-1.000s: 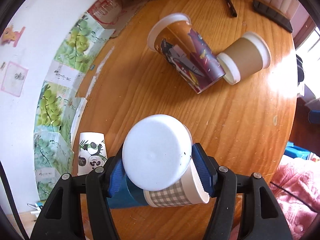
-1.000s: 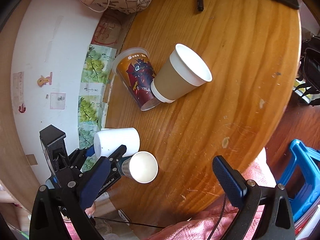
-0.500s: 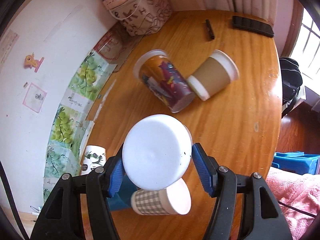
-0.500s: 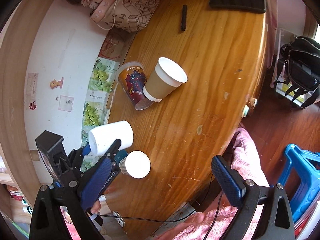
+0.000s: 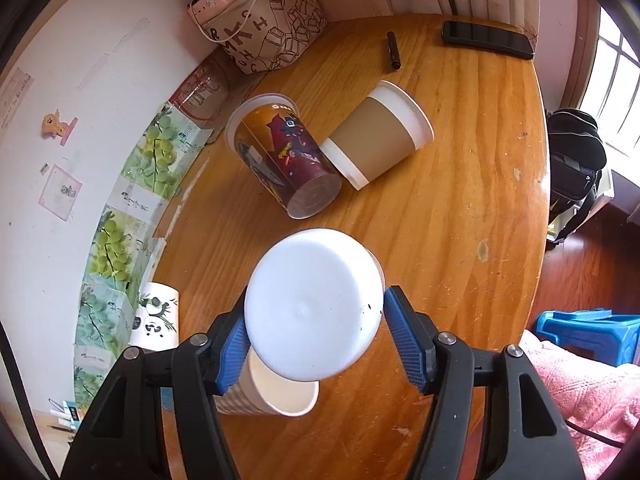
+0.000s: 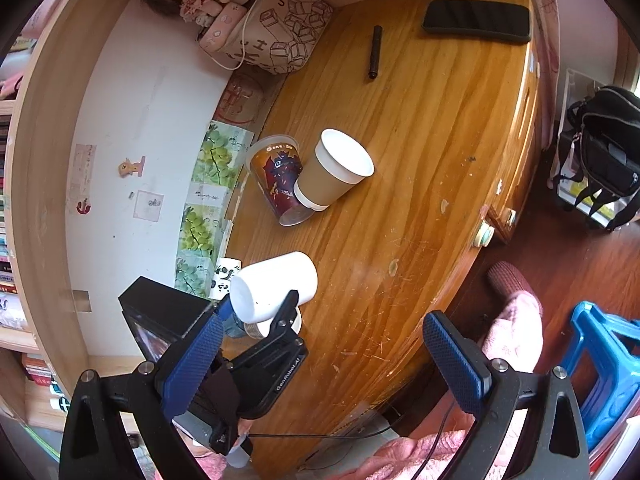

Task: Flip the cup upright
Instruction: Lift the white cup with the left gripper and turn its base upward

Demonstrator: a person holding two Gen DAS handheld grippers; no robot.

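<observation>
The white cup (image 5: pixel 314 306) is plain and smooth, its flat base facing the left wrist camera, clamped between the blue pads of the left gripper (image 5: pixel 316 334) above the wooden table (image 5: pixel 460 208). Beyond it, a printed cup (image 5: pixel 282 156) and a brown cup (image 5: pixel 378 134) lie on their sides, touching. Only the right wrist view shows the white cup's tilted side wall (image 6: pixel 276 288); the right gripper (image 6: pixel 320 356) stands spread wide, holding nothing.
</observation>
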